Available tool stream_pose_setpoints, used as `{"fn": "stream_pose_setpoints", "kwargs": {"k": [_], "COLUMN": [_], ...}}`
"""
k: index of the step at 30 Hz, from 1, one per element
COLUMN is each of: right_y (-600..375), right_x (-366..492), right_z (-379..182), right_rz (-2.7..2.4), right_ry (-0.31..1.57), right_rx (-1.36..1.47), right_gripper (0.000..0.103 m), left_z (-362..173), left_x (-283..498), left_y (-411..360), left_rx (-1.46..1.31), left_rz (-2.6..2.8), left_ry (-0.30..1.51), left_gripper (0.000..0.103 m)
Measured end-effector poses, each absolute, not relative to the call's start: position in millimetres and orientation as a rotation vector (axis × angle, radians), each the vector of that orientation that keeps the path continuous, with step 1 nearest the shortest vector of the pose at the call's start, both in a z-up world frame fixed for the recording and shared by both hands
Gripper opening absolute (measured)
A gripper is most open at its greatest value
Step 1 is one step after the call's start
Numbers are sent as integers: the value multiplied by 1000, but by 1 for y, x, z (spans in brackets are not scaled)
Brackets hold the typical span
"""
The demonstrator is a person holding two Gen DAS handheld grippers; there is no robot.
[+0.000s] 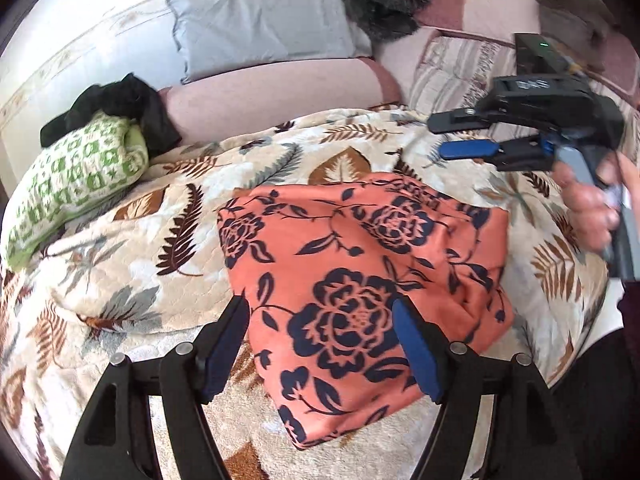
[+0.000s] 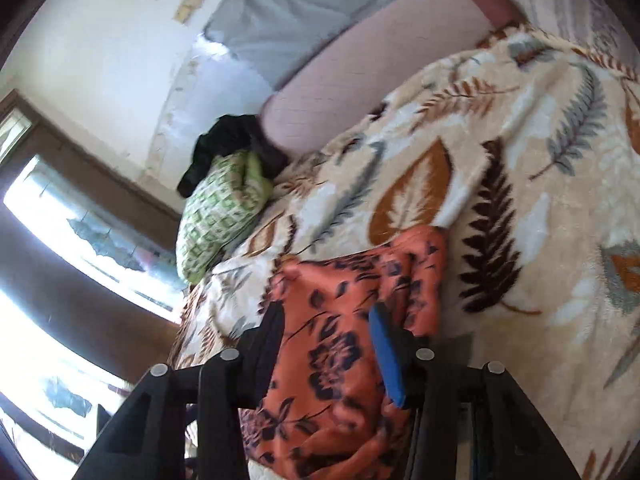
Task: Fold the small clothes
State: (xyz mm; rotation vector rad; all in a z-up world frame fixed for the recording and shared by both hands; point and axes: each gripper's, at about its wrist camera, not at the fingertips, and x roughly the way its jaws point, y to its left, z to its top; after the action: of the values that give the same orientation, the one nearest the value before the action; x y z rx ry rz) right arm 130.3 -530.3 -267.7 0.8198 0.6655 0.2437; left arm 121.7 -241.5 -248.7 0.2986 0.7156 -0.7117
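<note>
An orange garment with dark blue flowers point(image 1: 360, 260) lies folded into a rough rectangle on the leaf-print blanket point(image 1: 140, 240). My left gripper point(image 1: 320, 320) hovers over its near edge with the jaws wide apart and nothing pinched. At the upper right of the left wrist view, my right gripper point(image 1: 444, 136) hangs in the air beyond the garment's far right corner, held by a person's hand point(image 1: 588, 208), its jaws apart and empty. In the tilted right wrist view the garment point(image 2: 332, 380) shows below and behind my right gripper point(image 2: 328, 320), whose pads do not press on it.
A green-and-white patterned cloth point(image 1: 80, 176) and a black garment point(image 1: 120, 100) are heaped at the blanket's far left. Behind them are a pink bolster point(image 1: 280, 92) and a grey pillow point(image 1: 260, 24) against the wall. A bright window point(image 2: 60, 220) is to the left.
</note>
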Motion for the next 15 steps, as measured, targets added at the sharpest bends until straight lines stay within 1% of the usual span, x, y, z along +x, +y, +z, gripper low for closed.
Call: {"fn": "stream_pose_setpoints", "kwargs": {"k": [3, 5, 6, 7, 8, 9, 11, 13, 14, 15], "right_y": [-485, -463, -458, -457, -460, -468, -477, -477, -476, -474], "right_x": [126, 123, 120, 115, 108, 96, 82, 82, 85, 88], "right_z": [-257, -276, -293, -314, -334, -347, -351, -344, -339, -331], "right_rz": [308, 299, 246, 165, 95, 55, 58, 37, 25, 32], "right_ry": [680, 761, 835, 920, 977, 965, 934, 930, 926, 910], "right_rx": [735, 721, 720, 734, 776, 824, 897, 880, 865, 861], "right_gripper": [39, 39, 37, 33, 21, 4, 3, 4, 5, 10], "left_z": [-273, -296, -304, -309, -313, -314, -312, -306, -300, -294], "left_x": [140, 142, 144, 144, 147, 150, 149, 148, 147, 147], "left_y": [-239, -230, -223, -212, -206, -201, -196, -191, -187, -184], "left_rx": [301, 294, 253, 199, 153, 116, 88, 63, 41, 14], "left_rz": [-640, -628, -642, -663, -682, -696, -725, -745, -751, -757], "left_ry": [779, 834, 858, 887, 928, 955, 965, 944, 926, 903], "left_gripper": [75, 75, 77, 77, 77, 77, 77, 76, 76, 76]}}
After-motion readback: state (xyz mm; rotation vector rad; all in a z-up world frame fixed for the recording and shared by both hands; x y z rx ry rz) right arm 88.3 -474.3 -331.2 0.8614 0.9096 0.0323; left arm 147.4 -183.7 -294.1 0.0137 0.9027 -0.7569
